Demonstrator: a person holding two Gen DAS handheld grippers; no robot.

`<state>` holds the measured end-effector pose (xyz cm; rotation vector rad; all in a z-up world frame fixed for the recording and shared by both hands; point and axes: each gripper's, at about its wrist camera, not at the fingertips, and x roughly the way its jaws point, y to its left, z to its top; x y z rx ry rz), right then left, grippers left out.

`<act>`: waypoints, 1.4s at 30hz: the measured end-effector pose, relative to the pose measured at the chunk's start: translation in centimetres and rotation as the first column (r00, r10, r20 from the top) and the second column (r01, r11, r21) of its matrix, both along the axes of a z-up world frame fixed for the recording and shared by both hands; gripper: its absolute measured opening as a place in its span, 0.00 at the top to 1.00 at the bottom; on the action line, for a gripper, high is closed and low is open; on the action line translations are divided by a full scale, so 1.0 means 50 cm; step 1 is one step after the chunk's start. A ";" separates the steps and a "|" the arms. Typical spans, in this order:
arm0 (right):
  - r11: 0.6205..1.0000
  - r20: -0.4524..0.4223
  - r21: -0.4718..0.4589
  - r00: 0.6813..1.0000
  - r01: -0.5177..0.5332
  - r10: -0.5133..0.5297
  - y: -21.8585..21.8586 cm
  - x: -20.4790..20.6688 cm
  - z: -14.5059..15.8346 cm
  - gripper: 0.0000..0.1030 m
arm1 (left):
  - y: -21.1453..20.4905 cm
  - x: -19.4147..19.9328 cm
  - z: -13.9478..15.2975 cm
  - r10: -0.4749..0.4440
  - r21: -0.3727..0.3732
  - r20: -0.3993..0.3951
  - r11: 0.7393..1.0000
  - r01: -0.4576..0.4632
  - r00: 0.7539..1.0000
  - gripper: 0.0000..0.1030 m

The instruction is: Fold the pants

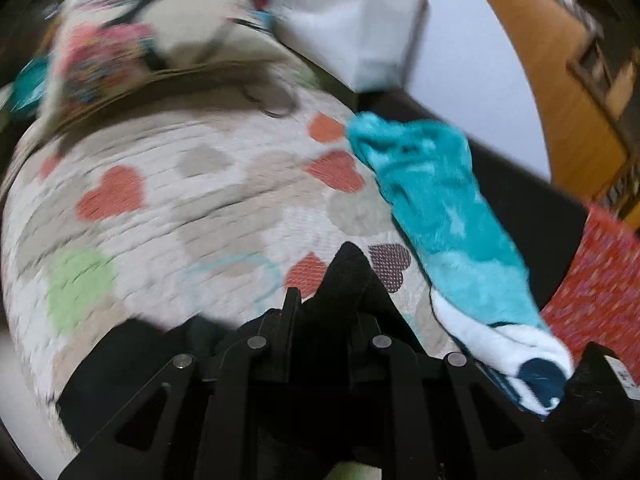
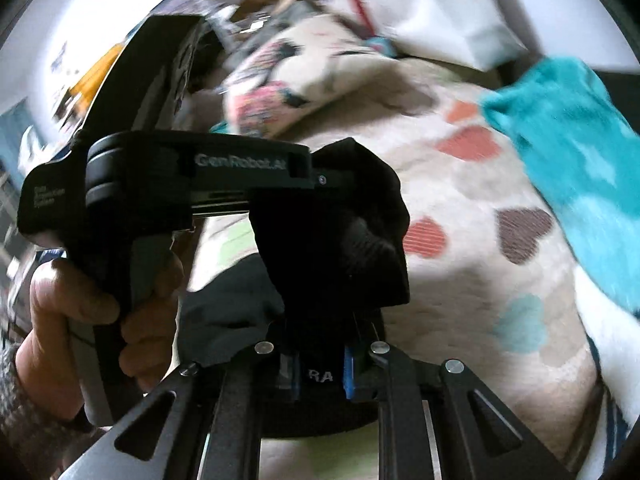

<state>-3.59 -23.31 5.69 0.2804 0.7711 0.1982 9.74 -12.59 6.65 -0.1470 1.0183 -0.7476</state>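
Note:
The black pants (image 1: 348, 276) bunch up in a peak between the fingers of my left gripper (image 1: 328, 320), which is shut on the cloth; more black fabric hangs to the lower left. In the right wrist view the pants (image 2: 352, 240) form a dark wad over my right gripper (image 2: 322, 340), which is shut on them, its fingertips hidden by the cloth. The left gripper (image 2: 320, 178), held by a hand (image 2: 72, 308), clamps the same wad from the left. Both grippers sit close together above the bed.
A cream quilt (image 1: 160, 200) with coloured hearts covers the bed below. A teal and white towel (image 1: 440, 208) lies along its right side, a patterned pillow (image 1: 104, 56) and a white bag (image 1: 360, 20) at the far end, and a red cloth (image 1: 600, 280) at the right.

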 end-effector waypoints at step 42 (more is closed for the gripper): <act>0.929 -0.095 -0.292 0.973 -0.229 0.210 0.168 0.088 0.002 0.48 | 0.475 -0.189 -0.142 0.667 0.017 -0.164 0.738 -0.674 0.727 0.52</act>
